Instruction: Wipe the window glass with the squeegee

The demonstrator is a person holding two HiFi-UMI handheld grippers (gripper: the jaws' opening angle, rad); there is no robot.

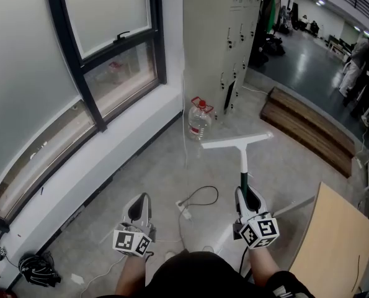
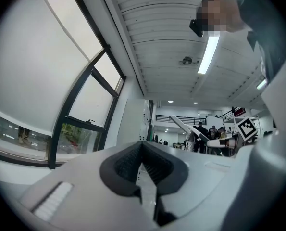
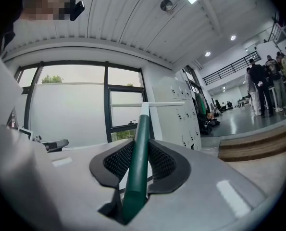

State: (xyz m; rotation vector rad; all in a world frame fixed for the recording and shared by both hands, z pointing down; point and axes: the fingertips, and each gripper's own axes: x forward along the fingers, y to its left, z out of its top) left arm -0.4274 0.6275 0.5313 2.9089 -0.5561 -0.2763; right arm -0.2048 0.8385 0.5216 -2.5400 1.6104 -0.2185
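R tongs (image 1: 245,195) clamped on green handle of squeegee (image 1: 243,160), blade end out front above floor (image 1: 147,166), well apart from window glass (image 1: 110,11). L tongs (image 1: 141,205) pressed together, nothing between. Water bottle (image 1: 198,118) near blade.

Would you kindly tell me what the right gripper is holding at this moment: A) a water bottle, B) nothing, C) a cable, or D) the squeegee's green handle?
D: in the right gripper view, the right gripper has its jaws closed on the green handle of the squeegee, whose white blade points ahead toward the window.
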